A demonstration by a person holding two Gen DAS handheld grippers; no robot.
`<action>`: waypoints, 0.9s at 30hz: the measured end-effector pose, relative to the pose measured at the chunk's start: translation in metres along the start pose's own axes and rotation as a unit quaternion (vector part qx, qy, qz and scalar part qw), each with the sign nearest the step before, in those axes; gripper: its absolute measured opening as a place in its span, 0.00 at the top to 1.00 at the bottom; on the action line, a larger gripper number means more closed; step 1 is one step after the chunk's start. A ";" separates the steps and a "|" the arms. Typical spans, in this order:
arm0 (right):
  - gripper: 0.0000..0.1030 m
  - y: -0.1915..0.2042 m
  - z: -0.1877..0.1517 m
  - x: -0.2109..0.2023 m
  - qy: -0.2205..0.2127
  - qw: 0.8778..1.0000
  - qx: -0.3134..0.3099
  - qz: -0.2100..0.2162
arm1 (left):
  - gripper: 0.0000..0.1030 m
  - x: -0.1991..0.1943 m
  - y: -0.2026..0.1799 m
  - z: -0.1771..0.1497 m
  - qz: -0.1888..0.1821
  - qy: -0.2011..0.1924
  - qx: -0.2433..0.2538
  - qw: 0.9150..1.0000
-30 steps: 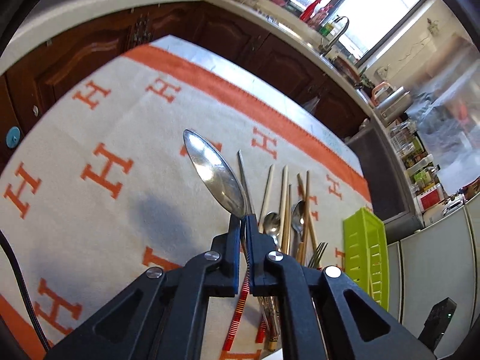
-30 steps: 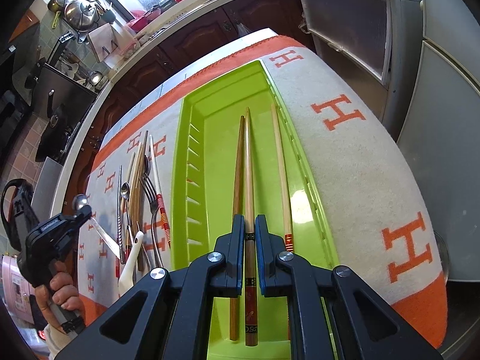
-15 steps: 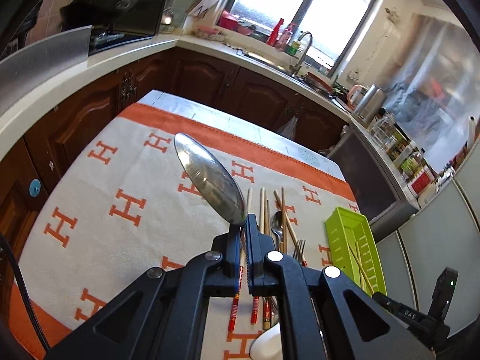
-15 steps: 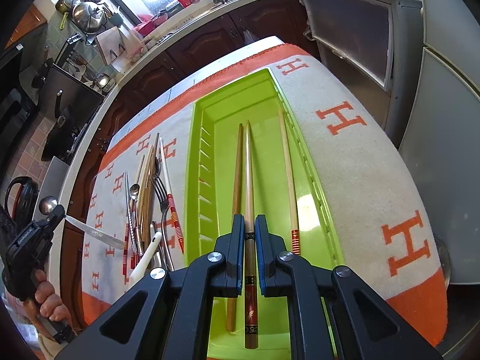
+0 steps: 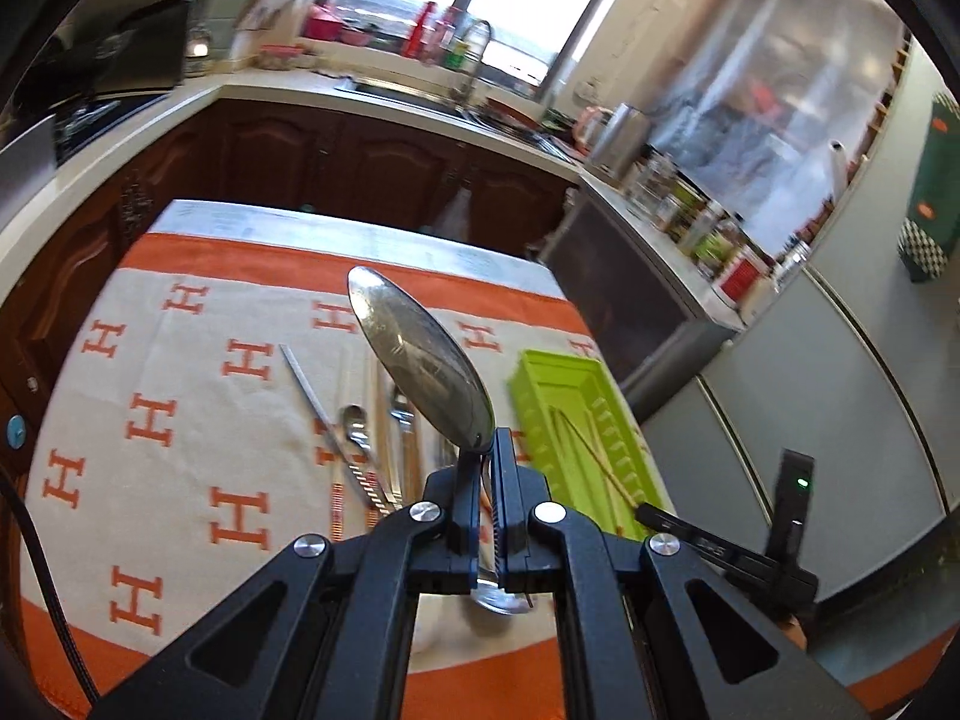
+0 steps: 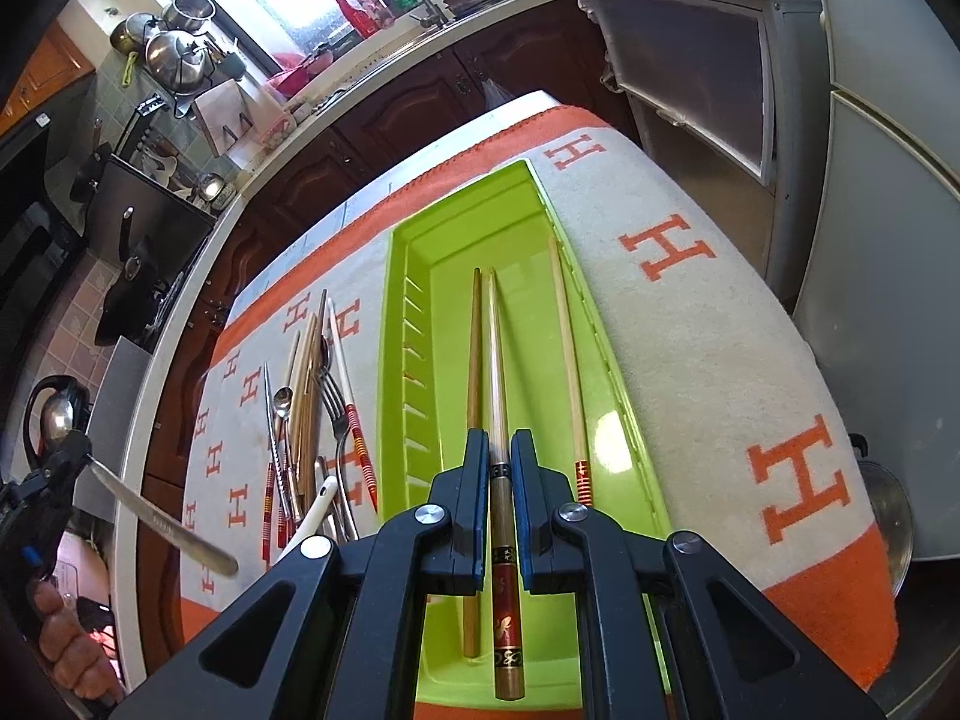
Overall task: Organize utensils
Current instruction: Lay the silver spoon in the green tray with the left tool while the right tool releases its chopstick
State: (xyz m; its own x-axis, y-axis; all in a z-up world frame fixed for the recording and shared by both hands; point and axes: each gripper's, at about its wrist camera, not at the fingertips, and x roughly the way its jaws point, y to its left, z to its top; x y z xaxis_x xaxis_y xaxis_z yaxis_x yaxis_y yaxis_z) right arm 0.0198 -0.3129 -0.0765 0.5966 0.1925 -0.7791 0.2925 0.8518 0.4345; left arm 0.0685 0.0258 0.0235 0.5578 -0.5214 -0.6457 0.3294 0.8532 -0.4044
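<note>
My left gripper (image 5: 487,450) is shut on a large metal spoon (image 5: 420,366), bowl pointing up and away, held above the table. It also shows at the left of the right wrist view (image 6: 72,444). My right gripper (image 6: 499,450) is partly open around a pale chopstick (image 6: 497,372) that lies in the green tray (image 6: 414,300); the pads stand a little apart from it. A brown chopstick (image 6: 474,360) and a thin one (image 6: 567,348) lie in the tray too. A pile of loose utensils (image 6: 312,414) lies left of the tray.
The table is covered by a cream cloth (image 6: 708,312) with orange H marks. Dark wood cabinets (image 5: 372,162) and a counter with a sink stand behind it. A grey fridge (image 6: 888,240) stands right of the table.
My left gripper has risen and swung right with the spoon, bringing the green tray into view. My right gripper's jaws have opened slightly around the pale chopstick.
</note>
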 end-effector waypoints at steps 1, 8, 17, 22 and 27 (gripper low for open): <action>0.87 -0.001 0.000 0.005 0.010 1.000 -0.001 -0.003 | 0.99 0.004 -0.007 0.001 -0.005 0.006 0.006 1.000; 0.61 -0.016 0.000 -0.019 -0.032 0.999 0.029 -0.001 | 0.99 0.046 -0.063 0.000 -0.044 0.063 0.061 0.995; 0.61 -0.055 0.004 -0.060 -0.091 0.991 0.102 -0.008 | 0.99 0.131 -0.122 -0.021 -0.042 0.156 0.137 0.977; 0.61 -0.063 0.004 -0.072 -0.106 0.988 0.115 -0.008 | 0.99 0.170 -0.131 -0.035 -0.016 0.186 0.145 0.972; 0.61 -0.061 0.003 -0.072 -0.100 0.989 0.109 -0.014 | 0.94 0.180 -0.123 -0.040 -0.005 0.187 0.124 0.974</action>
State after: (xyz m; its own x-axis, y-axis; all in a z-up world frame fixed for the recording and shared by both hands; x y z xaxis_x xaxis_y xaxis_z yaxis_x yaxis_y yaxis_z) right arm -0.0389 -0.3796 -0.0455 0.7150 0.0518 -0.6972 0.4525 0.7258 0.5181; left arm 0.0979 -0.1738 -0.0693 0.2516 -0.4583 -0.8524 0.5331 0.8007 -0.2732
